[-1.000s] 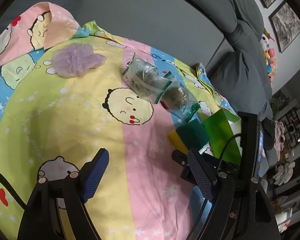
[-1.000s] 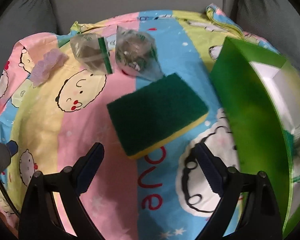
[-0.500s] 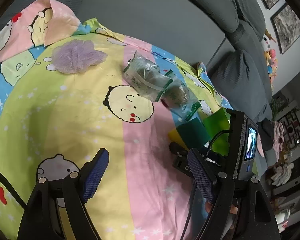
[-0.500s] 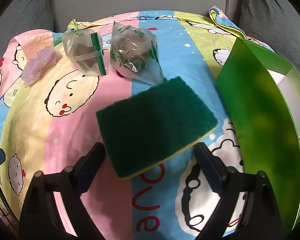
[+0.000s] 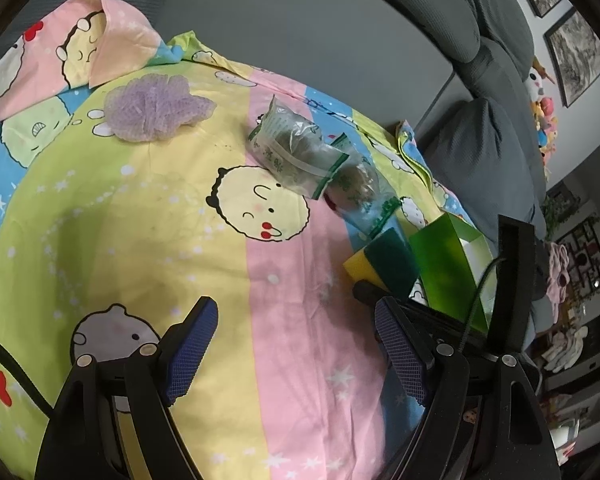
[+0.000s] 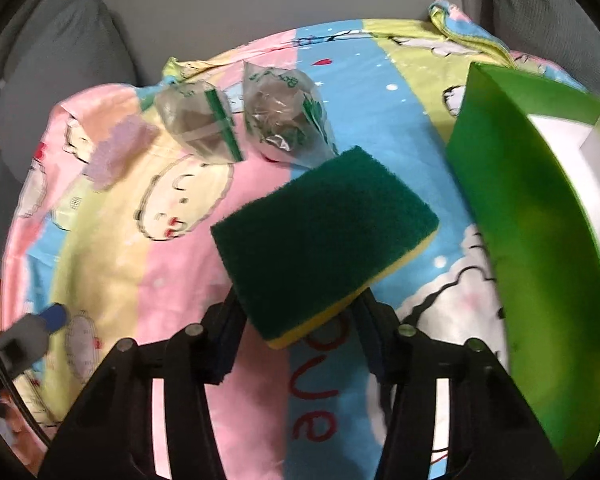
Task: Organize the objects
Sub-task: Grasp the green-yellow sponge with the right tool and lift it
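Right wrist view: the sponge (image 6: 324, 236) sits between your right gripper (image 6: 296, 328) jaws, which are closing on its near end; it lies on the cartoon sheet (image 6: 140, 264) just beside the green box (image 6: 520, 240). Step in hand: the grasp. Next, lift and carry it over the box wall. Your left gripper (image 5: 296, 352) hangs half-open, empty. Two bagged items (image 5: 296, 152) and a purple puff (image 5: 156, 108) wait beyond.

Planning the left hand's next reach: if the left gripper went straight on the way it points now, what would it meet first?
Probably just the cartoon-print sheet: nothing lies between the open fingers of the left gripper. The nearest bagged item sits farther up that line, but depth is unclear.
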`<state>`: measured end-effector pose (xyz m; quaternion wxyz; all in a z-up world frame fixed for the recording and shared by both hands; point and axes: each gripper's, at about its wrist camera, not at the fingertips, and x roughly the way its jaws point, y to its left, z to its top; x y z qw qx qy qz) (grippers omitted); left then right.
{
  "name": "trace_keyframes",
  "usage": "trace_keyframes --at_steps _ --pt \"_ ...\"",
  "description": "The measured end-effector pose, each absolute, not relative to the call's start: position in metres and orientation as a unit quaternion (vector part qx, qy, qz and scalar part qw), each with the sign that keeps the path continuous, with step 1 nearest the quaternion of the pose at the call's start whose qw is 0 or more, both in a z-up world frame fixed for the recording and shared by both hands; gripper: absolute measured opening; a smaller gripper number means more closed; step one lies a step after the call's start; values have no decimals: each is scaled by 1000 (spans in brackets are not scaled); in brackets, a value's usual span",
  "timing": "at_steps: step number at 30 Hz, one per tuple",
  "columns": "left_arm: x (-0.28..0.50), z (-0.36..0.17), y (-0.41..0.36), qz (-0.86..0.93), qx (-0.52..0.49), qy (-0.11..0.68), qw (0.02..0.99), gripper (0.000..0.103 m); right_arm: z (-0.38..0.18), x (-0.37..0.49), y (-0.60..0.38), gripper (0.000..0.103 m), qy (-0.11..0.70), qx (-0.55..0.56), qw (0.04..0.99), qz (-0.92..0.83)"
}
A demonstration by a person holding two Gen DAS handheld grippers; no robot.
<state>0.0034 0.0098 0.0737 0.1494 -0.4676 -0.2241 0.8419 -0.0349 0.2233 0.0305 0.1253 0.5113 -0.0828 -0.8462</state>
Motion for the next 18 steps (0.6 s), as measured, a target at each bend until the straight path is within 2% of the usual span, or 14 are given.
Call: trace_keyframes --at_steps 4,11,18 --pt "4 74 10 842 -468 -223 149 81 32 -29 212 48 -114 518 171 -830" --pt "4 75 3 841 -464 -237 145 81 37 -15 174 48 -111 532 249 -802" --pt "3 74 -16 838 -459 -264 132 81 34 -10 156 52 -91 546 259 -791"
